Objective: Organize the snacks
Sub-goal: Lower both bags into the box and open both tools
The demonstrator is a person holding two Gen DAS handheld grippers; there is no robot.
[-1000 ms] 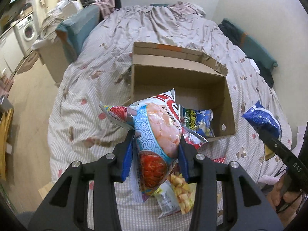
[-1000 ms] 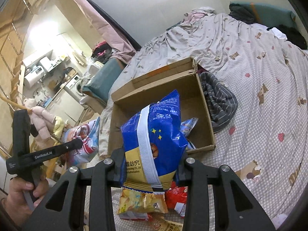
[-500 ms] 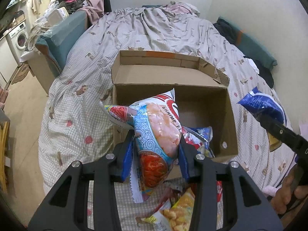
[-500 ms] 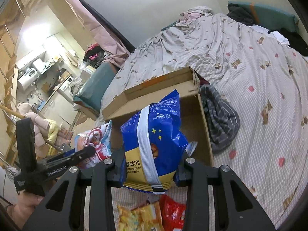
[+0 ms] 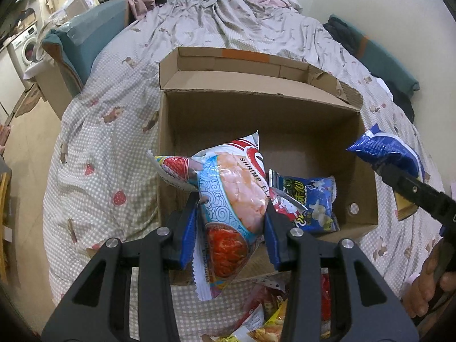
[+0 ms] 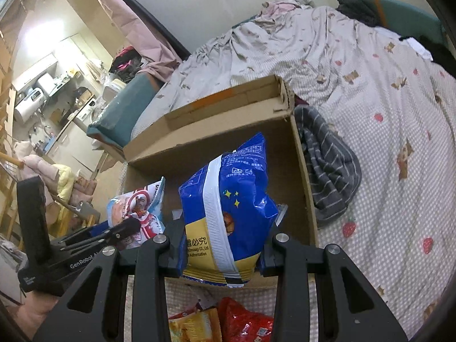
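A bed covered in a checked quilt (image 5: 94, 171) held an open cardboard box (image 5: 367, 199). The left gripper (image 5: 232, 225) had its 2 blue-padded fingers (image 5: 188, 230) pressed against the sides of a shrimp-flavour snack bag (image 5: 230, 193), which stood upright between them and rose above the near wall of the box, its lower end hanging in front of that wall. The right gripper (image 6: 225, 252) was likewise clamped on a blue and yellow snack bag (image 6: 228, 211), held upright over the near edge of the box, with its top leaning over the box interior. In the left wrist view that blue bag (image 5: 384, 154) appeared at the box's right wall. Inside the box, in the near right corner, lay 1 blue popcorn packet (image 5: 310, 202) flat on the floor. More snack packets (image 6: 225, 322), red and yellow, lay on the quilt just in front of the box. A striped grey cloth (image 6: 327, 168) lay against the box's right outer wall.
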